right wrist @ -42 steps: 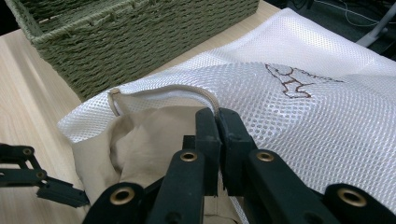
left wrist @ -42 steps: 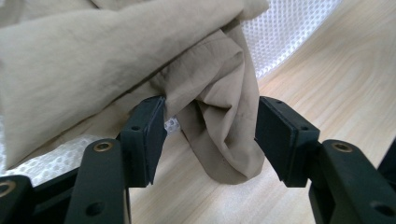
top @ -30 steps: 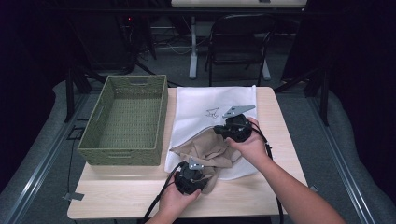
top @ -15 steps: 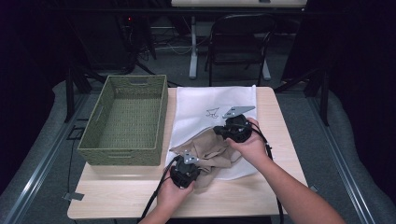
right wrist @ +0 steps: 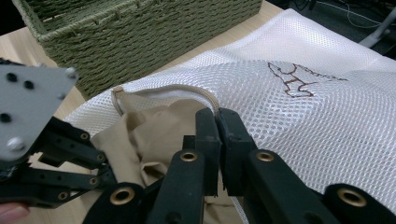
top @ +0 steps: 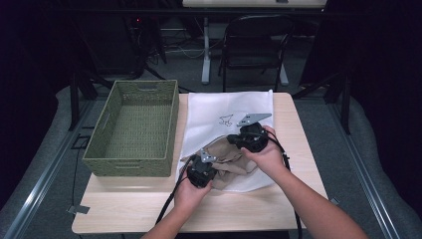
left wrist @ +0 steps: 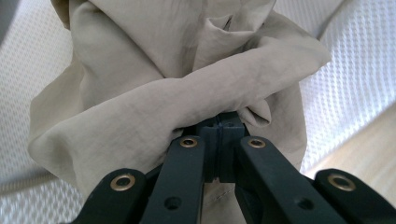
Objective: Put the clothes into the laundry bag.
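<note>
beige garment (left wrist: pixel 154 98) pinched in closed left gripper (left wrist: pixel 218 140); right gripper (right wrist: pixel 217 135) clamped on mesh bag (right wrist: pixel 299 116) rim

- I can't see how far the beige garment (top: pixel 226 158) reaches inside the white mesh bag (top: pixel 226 112); the bag covers it.
- Beside the bag, the green basket (right wrist: pixel 135 32) is cut off at the frame's top.

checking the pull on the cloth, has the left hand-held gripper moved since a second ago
Yes. In the high view the left hand-held gripper, shut on the beige garment, has shifted left, toward the green basket, away from the table's near edge.
</note>
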`<act>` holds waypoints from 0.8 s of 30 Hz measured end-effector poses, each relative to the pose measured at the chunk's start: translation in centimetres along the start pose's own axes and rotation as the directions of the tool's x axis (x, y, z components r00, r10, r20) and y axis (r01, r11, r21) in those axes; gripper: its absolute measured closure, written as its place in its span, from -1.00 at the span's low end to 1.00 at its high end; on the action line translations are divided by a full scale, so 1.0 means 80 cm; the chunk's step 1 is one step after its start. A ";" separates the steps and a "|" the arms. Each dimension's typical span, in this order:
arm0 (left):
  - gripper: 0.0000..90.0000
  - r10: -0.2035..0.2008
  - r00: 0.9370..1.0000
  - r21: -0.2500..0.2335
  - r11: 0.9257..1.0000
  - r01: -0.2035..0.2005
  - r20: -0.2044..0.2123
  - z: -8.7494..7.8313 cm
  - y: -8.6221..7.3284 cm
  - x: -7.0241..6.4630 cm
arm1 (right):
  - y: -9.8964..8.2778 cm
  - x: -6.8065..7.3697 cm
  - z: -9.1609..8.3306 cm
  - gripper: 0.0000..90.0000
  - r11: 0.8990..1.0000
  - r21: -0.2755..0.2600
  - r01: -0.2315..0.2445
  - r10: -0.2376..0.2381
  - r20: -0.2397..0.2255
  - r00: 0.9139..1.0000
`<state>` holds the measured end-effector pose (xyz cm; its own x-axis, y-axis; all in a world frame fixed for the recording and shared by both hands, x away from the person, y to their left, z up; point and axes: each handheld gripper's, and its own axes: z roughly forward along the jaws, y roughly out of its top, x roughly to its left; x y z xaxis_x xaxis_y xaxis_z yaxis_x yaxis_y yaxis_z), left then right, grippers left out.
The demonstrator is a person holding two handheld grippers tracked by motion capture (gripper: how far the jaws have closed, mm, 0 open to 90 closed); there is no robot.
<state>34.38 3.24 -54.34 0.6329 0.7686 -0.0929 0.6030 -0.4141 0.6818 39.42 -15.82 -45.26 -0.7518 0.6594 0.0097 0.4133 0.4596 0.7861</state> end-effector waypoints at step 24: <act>0.98 -0.090 0.996 -0.047 0.995 0.090 0.007 0.033 0.031 0.021 | -0.001 -0.001 0.001 0.94 1.000 0.002 -0.003 0.003 0.000 1.000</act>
<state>38.20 2.19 -54.72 0.5797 0.7991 -0.1591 0.6339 -0.3196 0.7042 39.47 -15.84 -45.33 -0.7507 0.6605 0.0121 0.4163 0.4589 0.7849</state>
